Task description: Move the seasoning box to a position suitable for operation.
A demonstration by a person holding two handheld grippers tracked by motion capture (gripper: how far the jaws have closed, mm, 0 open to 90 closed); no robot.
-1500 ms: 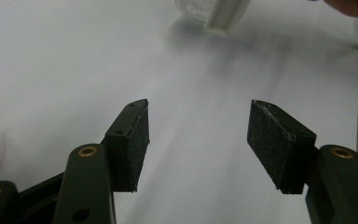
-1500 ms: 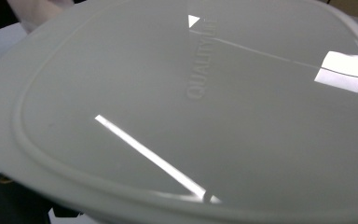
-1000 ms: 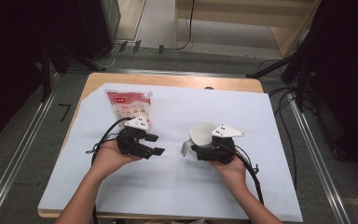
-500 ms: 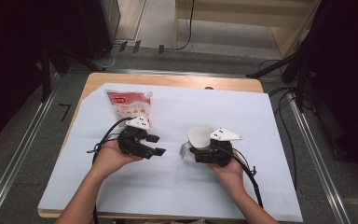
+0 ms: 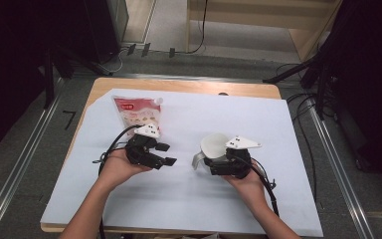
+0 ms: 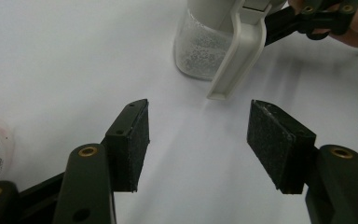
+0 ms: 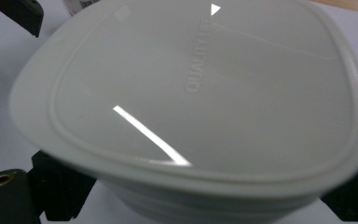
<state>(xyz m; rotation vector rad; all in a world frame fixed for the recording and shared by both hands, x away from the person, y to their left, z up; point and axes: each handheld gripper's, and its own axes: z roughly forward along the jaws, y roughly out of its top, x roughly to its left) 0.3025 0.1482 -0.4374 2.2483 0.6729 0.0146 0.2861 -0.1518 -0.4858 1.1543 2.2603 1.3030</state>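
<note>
A clear container with a white lid (image 5: pixel 214 143) and a white handle (image 5: pixel 197 160) stands right of centre on the white sheet. My right gripper (image 5: pixel 213 158) is shut on it, a jaw on each side of its body below the lid (image 7: pixel 200 93). The same container (image 6: pixel 200 46) shows ahead in the left gripper view, with grainy white contents low inside. My left gripper (image 5: pixel 166 154) rests left of centre, pointing toward the container, open with nothing between its pads (image 6: pixel 133 140). A red and white pouch (image 5: pixel 135 115) lies flat behind the left gripper.
The white sheet (image 5: pixel 189 199) covers most of the wooden table (image 5: pixel 179 85). Cables trail from both grippers toward the near edge. Metal rails run along the floor on both sides of the table, and dark equipment stands at left and right.
</note>
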